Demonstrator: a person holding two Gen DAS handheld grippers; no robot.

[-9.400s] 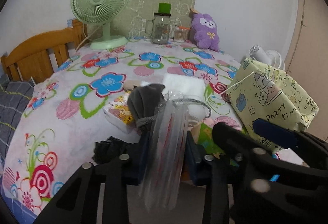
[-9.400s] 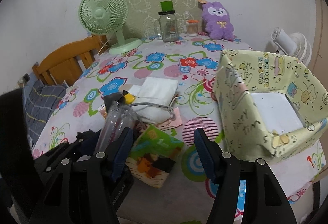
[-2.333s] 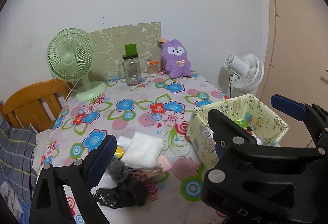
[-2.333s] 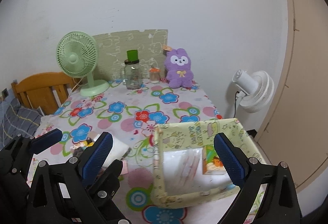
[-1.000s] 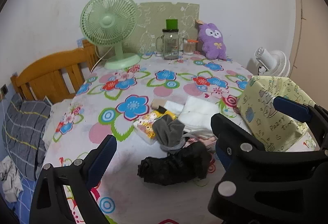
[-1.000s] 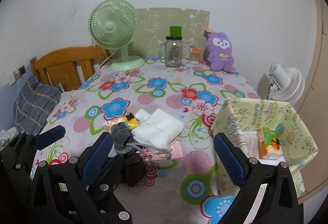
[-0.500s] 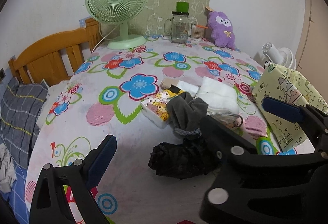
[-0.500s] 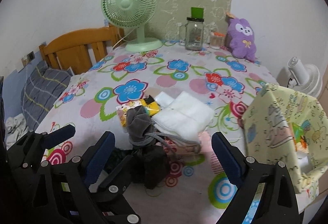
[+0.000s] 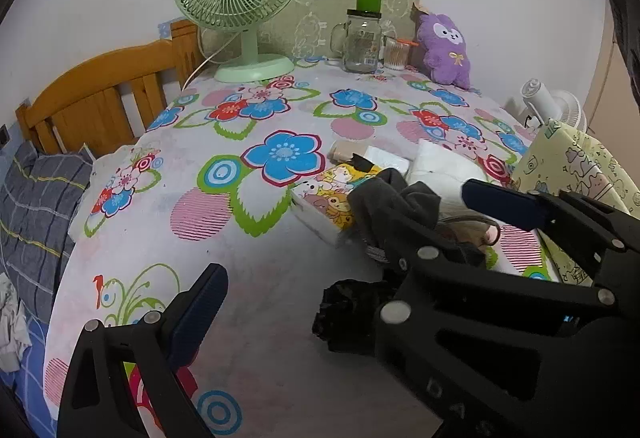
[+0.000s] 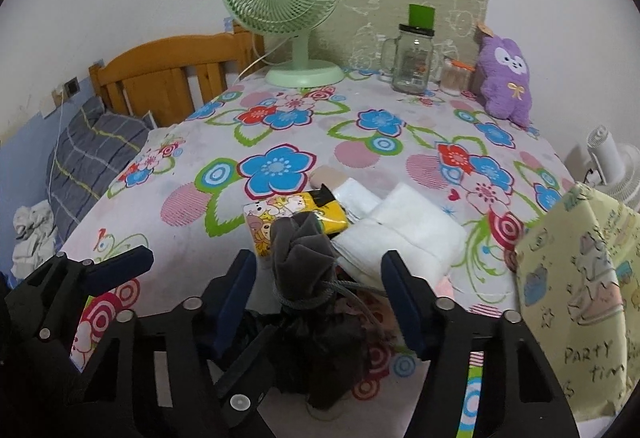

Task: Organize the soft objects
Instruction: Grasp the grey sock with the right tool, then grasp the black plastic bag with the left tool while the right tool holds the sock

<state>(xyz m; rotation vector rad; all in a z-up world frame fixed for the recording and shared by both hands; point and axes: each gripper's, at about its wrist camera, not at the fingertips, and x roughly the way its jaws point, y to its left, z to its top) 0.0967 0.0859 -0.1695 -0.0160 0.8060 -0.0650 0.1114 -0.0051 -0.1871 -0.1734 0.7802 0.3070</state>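
Floral table (image 10: 420,173), perhaps cluttered.

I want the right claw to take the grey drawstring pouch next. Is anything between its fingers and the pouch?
Nothing visible blocks it. The right claw is open, and the grey drawstring pouch sits right between its fingertips, on top of the pile. The white folded cloth lies just right of the pouch.

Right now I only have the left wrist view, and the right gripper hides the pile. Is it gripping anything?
Observer: No. The right gripper is open, straddling the grey pouch with gaps either side.
Operator: Where does the black bag sit?
Observer: The black bag lies at the pouch's near end, between the same fingers.
Operator: Can you see into the box?
Observer: No, only the outer wall of the box, lettered PARTY.
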